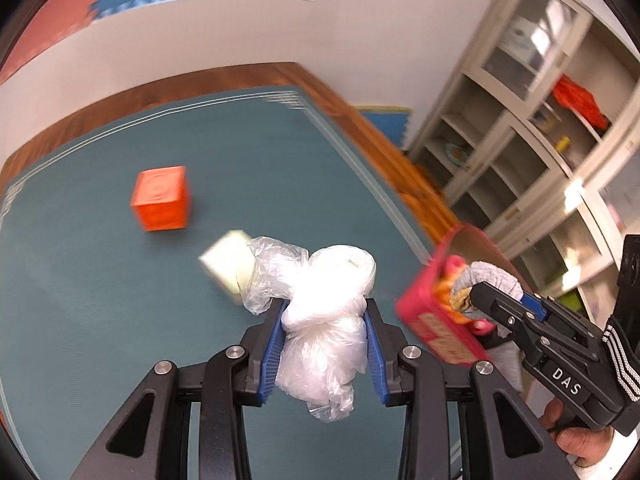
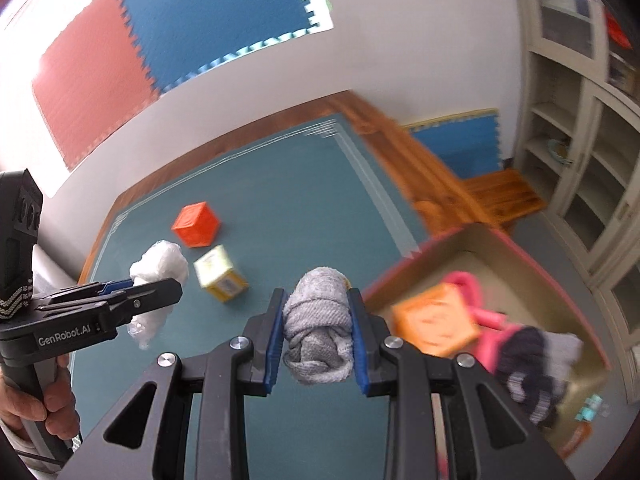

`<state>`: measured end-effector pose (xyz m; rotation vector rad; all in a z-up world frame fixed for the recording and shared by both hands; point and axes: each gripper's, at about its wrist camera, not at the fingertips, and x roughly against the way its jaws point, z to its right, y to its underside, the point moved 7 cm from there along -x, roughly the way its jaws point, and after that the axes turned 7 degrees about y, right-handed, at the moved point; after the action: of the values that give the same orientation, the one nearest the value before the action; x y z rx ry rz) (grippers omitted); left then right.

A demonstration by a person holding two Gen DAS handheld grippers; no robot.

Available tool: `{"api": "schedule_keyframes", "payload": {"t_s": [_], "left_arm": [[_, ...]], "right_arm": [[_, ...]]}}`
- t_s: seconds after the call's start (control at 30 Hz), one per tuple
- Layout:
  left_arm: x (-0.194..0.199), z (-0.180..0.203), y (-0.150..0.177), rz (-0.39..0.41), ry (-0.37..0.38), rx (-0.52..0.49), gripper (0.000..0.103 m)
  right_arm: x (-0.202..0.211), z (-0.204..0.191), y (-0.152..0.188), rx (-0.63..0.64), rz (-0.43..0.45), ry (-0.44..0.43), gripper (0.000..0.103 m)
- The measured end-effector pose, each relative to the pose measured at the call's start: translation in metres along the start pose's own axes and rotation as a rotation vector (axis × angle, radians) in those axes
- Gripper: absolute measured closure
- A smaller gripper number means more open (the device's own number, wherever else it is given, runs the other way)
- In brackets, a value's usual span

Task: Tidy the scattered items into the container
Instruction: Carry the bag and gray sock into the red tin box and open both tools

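My left gripper (image 1: 326, 308) is shut on a knotted white plastic bag (image 1: 324, 320), held above the teal mat (image 1: 100, 320). My right gripper (image 2: 316, 300) is shut on a rolled grey sock (image 2: 318, 320) just left of the pink-rimmed cardboard box (image 2: 404, 266). In the left wrist view the right gripper (image 1: 478, 294) carries the grey sock (image 1: 492, 276) over the box (image 1: 436, 320). In the right wrist view the left gripper (image 2: 170, 284) and its white bag (image 2: 160, 268) hang at the left. An orange cube (image 1: 162, 198) and a pale yellow cube (image 1: 228, 264) lie on the mat.
Inside the box lie an orange block (image 2: 436, 320), a pink item (image 2: 468, 284) and a dark and grey sock bundle (image 2: 532, 364). A wooden bench (image 2: 440, 184) runs along the mat's far edge. A white shelf unit (image 1: 540, 140) stands to the right. A hand (image 2: 24, 400) grips the left handle.
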<state>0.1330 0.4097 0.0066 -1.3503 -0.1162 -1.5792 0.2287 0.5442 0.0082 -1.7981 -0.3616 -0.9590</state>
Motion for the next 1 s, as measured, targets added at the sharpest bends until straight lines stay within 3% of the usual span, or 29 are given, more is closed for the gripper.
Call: {"api": "schedule_keyframes", "payload": {"t_s": [0.3,0.53,0.7,0.8,0.87,1.0], "left_arm": [[-0.036,0.106,0.009,-0.065,0.104,-0.149,0.064],[-0.071,0.161,0.017,-0.136,0.171,-0.205,0.064],[-0.094,0.183,0.027,-0.192,0.190,-0.235,0.061],[-0.102,0.188,0.032,-0.219,0.190,-0.237,0.053],[-0.103,0.184,0.032,-0.216,0.175,-0.219,0.044],[-0.099,0.171,0.028,-0.199,0.155,-0.169,0.044]], "right_arm": [[0.038,0.105,0.024,-0.123,0.011,0.118,0.071],[0.053,0.148,0.037,-0.181,0.011,0.159,0.071],[0.057,0.163,0.040,-0.195,0.010,0.162,0.071],[0.056,0.167,0.041,-0.199,0.007,0.157,0.071],[0.055,0.167,0.040,-0.197,0.008,0.149,0.071],[0.051,0.165,0.036,-0.187,0.011,0.129,0.071]]}}
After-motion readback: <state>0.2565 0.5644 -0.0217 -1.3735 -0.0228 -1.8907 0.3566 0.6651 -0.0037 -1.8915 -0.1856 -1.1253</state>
